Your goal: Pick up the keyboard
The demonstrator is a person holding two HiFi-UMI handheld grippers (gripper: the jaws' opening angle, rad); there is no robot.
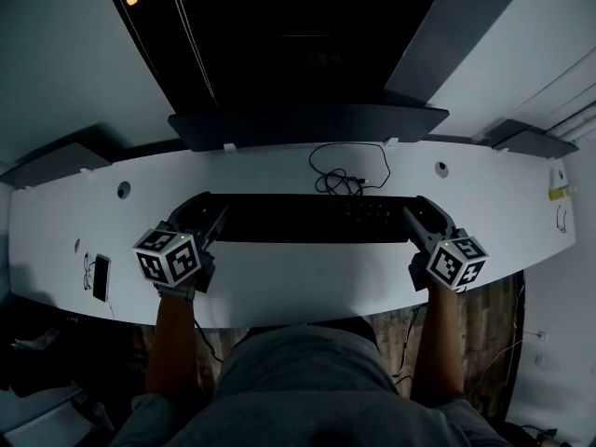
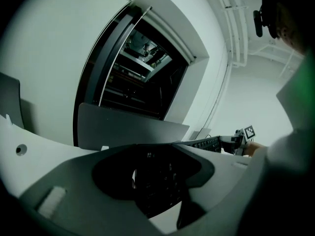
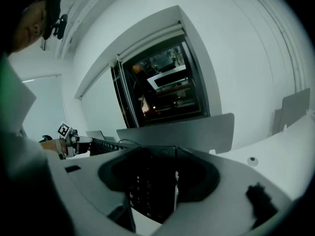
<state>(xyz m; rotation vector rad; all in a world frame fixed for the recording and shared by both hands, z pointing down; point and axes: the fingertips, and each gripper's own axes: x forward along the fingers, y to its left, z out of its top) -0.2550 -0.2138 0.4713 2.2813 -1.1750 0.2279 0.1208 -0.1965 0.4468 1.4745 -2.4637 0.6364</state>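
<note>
black keyboard [image 1: 312, 218] at centre of white desk [image 1: 279, 291], 12 o'clock from torso. left gripper [image 1: 201, 218] clamps 9 o'clock end, right gripper [image 1: 422, 218] clamps 3 o'clock end. likely light, stiff; keep ends level.

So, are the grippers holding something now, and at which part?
Yes, the keyboard. The left gripper grips its left end, and the right gripper grips its right end.

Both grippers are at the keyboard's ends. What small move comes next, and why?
Probably raise both together, kept level. The left gripper and right gripper each look closed on one end of the keyboard, which seems to rest on the desk; the cable behind lies slack, so it shouldn't snag.
</note>
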